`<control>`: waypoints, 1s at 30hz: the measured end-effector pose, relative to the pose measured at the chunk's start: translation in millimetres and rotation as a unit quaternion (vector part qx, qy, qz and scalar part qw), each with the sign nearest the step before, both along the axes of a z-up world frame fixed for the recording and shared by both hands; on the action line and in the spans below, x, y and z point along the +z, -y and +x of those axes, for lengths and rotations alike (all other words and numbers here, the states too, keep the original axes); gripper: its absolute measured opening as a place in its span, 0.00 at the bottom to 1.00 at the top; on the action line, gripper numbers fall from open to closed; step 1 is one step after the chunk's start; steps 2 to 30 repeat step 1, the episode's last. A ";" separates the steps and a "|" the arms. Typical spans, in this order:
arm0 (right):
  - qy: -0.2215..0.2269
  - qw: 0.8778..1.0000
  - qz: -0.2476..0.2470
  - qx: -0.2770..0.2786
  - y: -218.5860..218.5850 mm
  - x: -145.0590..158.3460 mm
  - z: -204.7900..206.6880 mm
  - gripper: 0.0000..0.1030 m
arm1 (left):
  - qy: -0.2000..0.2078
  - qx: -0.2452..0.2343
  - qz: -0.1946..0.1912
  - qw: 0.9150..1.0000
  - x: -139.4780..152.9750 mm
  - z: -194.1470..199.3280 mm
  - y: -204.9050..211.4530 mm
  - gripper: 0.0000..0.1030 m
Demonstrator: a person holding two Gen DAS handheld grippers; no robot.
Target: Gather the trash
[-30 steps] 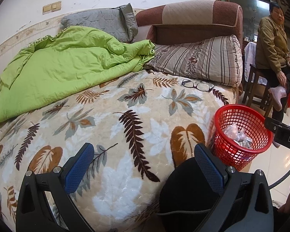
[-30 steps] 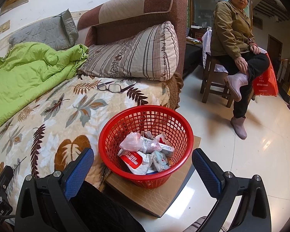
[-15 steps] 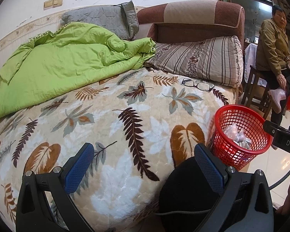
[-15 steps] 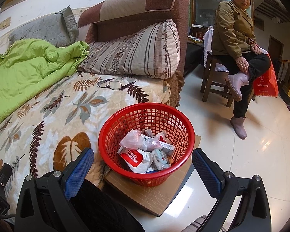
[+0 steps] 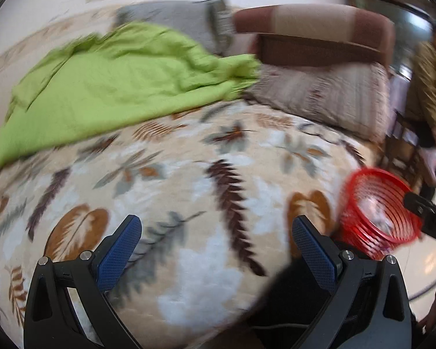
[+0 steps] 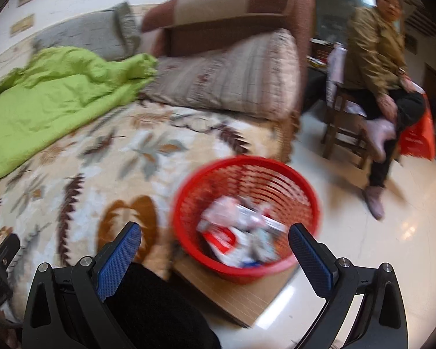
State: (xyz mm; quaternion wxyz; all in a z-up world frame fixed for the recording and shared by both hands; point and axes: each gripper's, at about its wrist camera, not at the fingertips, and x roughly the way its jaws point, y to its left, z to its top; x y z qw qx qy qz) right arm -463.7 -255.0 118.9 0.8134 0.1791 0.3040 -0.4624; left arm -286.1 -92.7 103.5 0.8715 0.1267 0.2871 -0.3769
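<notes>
Both views smeared by motion blur; fine detail lost. Left gripper (image 5: 216, 235) spread wide over the leaf-patterned bedspread (image 5: 189, 174), blue pads (image 5: 119, 254) far apart, nothing between them; right gripper (image 6: 215, 242) likewise wide and empty, aimed down toward the red basket (image 6: 302, 186). Basket standing on a flat piece of cardboard (image 6: 232, 293) on the pale glossy floor (image 6: 392, 247), just beside the edge of the bed; inside it a heap of trash (image 6: 241, 232): crumpled white wrappers and a red-and-white packet, exact items unreadable through the blur. Same basket at the right edge of the left view, partly crossed by the black body of the other gripper. Farther back on the bed a rumpled green quilt (image 5: 116, 87), a grey pillow (image 5: 177, 20) against the wall, a striped pillow (image 6: 232, 78) leaning on a brown padded headboard (image 6: 241, 3). At right, a person in a tan jacket (image 6: 375, 49) seated on a wooden stool (image 6: 343, 128); an orange bag (image 6: 418, 136) beside them.
</notes>
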 end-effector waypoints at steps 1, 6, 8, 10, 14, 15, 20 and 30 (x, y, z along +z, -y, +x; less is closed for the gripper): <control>0.005 1.000 -0.005 0.024 -1.1 2.6 11.4 1.00 | -0.019 0.015 -0.002 1.000 -0.8 11.3 -4.6 1.00; 0.005 1.000 -0.005 0.024 -1.1 2.6 11.4 1.00 | -0.019 0.015 -0.002 1.000 -0.8 11.3 -4.6 1.00; 0.005 1.000 -0.005 0.024 -1.1 2.6 11.4 1.00 | -0.019 0.015 -0.002 1.000 -0.8 11.3 -4.6 1.00; 0.005 1.000 -0.005 0.024 -1.1 2.6 11.4 1.00 | -0.019 0.015 -0.002 1.000 -0.8 11.3 -4.6 1.00; 0.005 1.000 -0.005 0.024 -1.1 2.6 11.4 1.00 | -0.019 0.015 -0.002 1.000 -0.8 11.3 -4.6 1.00; 0.005 1.000 -0.005 0.024 -1.1 2.6 11.4 1.00 | -0.019 0.015 -0.002 1.000 -0.8 11.3 -4.6 1.00; 0.005 1.000 -0.005 0.024 -1.1 2.6 11.4 1.00 | -0.019 0.015 -0.002 1.000 -0.8 11.3 -4.6 1.00; 0.005 1.000 -0.005 0.024 -1.1 2.6 11.4 1.00 | -0.019 0.015 -0.002 1.000 -0.8 11.3 -4.6 1.00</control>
